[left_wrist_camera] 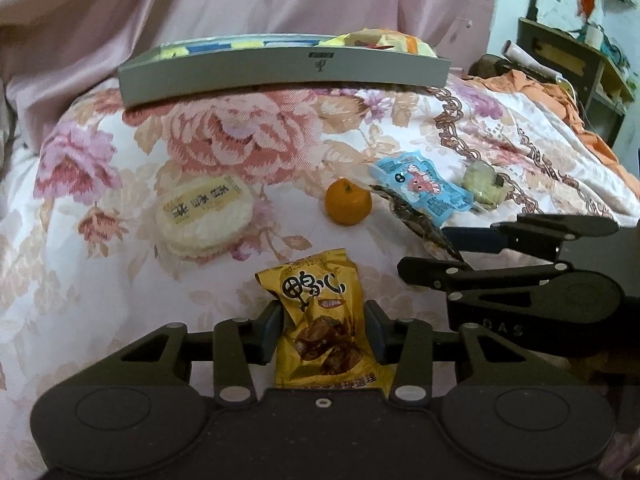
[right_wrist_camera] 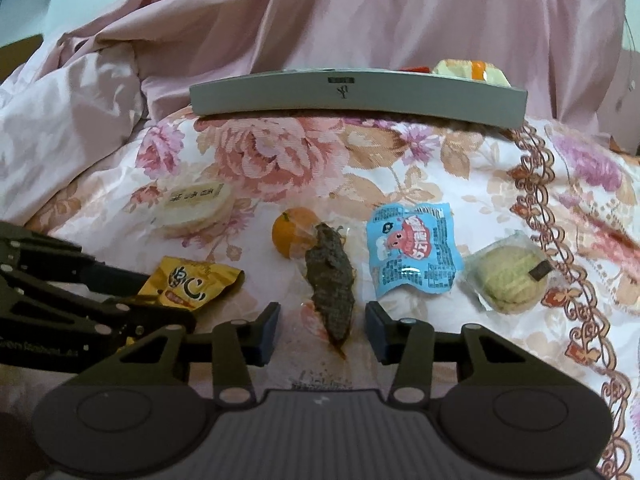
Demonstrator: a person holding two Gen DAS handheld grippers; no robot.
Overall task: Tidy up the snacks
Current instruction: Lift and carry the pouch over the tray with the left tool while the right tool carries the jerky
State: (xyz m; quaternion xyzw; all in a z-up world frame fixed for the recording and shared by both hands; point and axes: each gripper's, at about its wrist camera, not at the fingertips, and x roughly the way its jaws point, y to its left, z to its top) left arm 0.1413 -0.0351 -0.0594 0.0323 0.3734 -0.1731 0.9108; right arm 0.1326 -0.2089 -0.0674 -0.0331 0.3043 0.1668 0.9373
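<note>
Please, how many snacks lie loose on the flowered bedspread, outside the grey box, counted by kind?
Sealed packets: 3: yellow packet, clear packet with a dark snack, blue packet
Wrapped round cakes: 2: white rice cake, green cake
Fruit: 1: mandarin
Total: 6
The grey box holds more snacks, which cannot be counted from here.

A tray (right_wrist_camera: 360,96) is set at the back of the quilt (right_wrist_camera: 500,168); before it, left to right, are laid a cake (right_wrist_camera: 192,208), an orange (right_wrist_camera: 290,232), a packet (right_wrist_camera: 412,248) and a biscuit (right_wrist_camera: 508,280).
</note>
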